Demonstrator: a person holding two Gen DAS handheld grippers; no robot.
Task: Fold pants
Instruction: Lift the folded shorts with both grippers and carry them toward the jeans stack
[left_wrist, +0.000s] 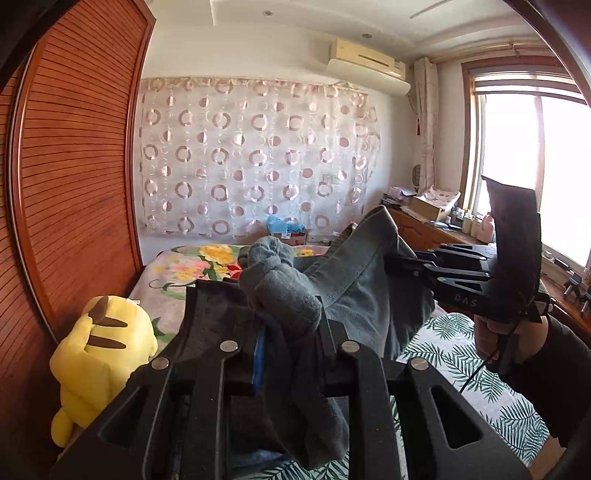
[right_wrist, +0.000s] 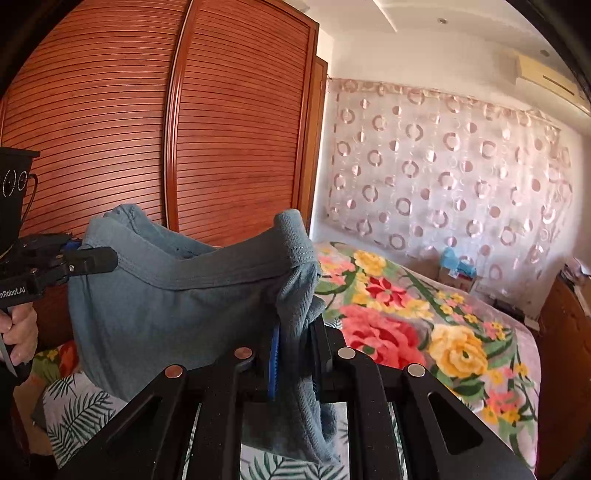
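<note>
Pants (right_wrist: 166, 306), blue-grey fleece, held up in the air above the bed (right_wrist: 424, 332), stretched between both grippers along the waistband. Left gripper (left_wrist: 286, 314) clamped on a bunched corner of the waistband, fingers closed tight on the cloth, a wad of fabric bulging above the tips, more hanging down between the finger frames. Right gripper (right_wrist: 295, 332) likewise pinched shut on the opposite corner, cloth draped down between the fingers, blue pad edge showing beside it. Seen from the right wrist view: waistband sagging in a shallow curve between the two grips, body of the garment hanging below; lower ends out of sight. Same view: left gripper's black finger (right_wrist: 92, 260) lying across the far waistband corner, person's hand (right_wrist: 20, 332) on the handle below. From the left wrist view: right gripper's fingers (left_wrist: 458, 269) reaching into the far fold, hand (left_wrist: 506, 336) gripping its handle. Under the garment: floral blanket (right_wrist: 399, 321) at the far part of the bed, leaf-print sheet (left_wrist: 476, 373) nearer. Yellow plush toy (left_wrist: 99, 365) at the bed's left edge, against the slatted wooden wardrobe (left_wrist: 77, 166). Ring-patterned curtain (left_wrist: 255, 155) on the far wall, air conditioner (left_wrist: 369, 66) above it, bright window (left_wrist: 524, 177) at right
</note>
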